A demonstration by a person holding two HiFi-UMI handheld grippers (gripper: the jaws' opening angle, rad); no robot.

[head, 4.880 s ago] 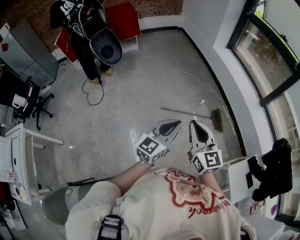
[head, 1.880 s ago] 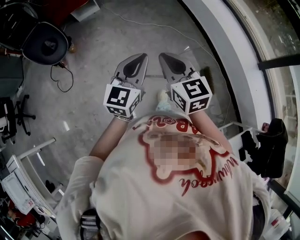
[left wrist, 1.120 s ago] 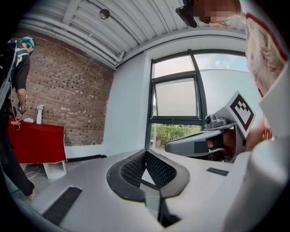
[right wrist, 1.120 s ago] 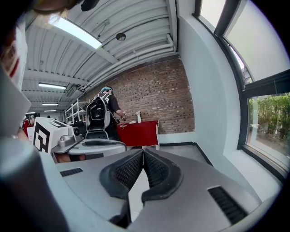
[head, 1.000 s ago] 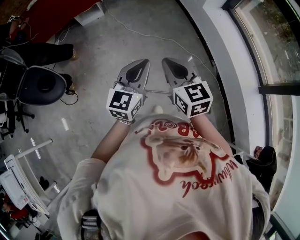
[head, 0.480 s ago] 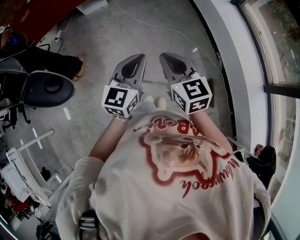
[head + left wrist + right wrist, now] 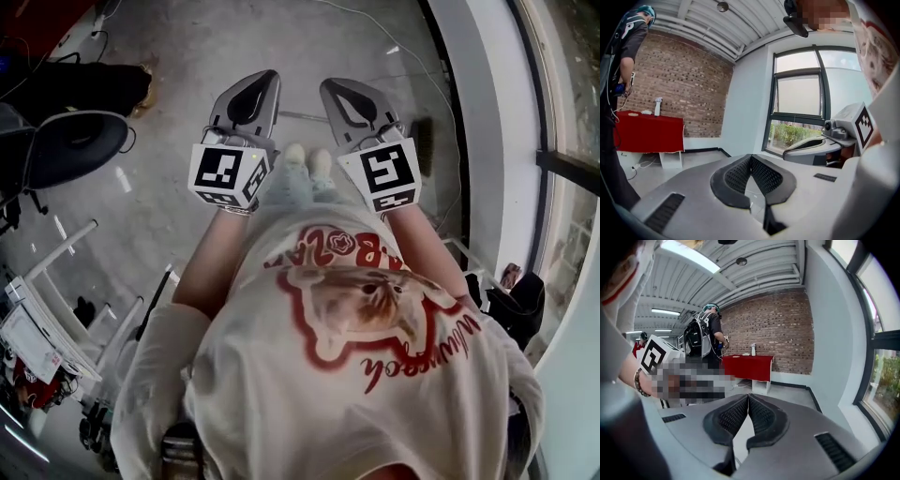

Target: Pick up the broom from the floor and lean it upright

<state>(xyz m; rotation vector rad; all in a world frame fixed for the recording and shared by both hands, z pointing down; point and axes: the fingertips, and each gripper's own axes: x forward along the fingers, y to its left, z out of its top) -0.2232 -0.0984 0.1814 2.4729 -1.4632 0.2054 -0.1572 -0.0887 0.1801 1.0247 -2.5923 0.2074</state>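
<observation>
Currently we find left gripper (image 7: 263,79) & right gripper (image 7: 331,87) jaws together, empty; broom (image 7: 424,147) flat on floor (image 7: 173,192) ahead. Rec: we open jaws, come down sq. across handle (image 7: 300,116), grip mid-shaft.

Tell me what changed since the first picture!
The person walked up to the broom, so it now lies just past their shoes instead of far ahead. The left gripper and right gripper stayed shut and empty, held out in front. The broom still lies flat on the floor, untouched.
</observation>
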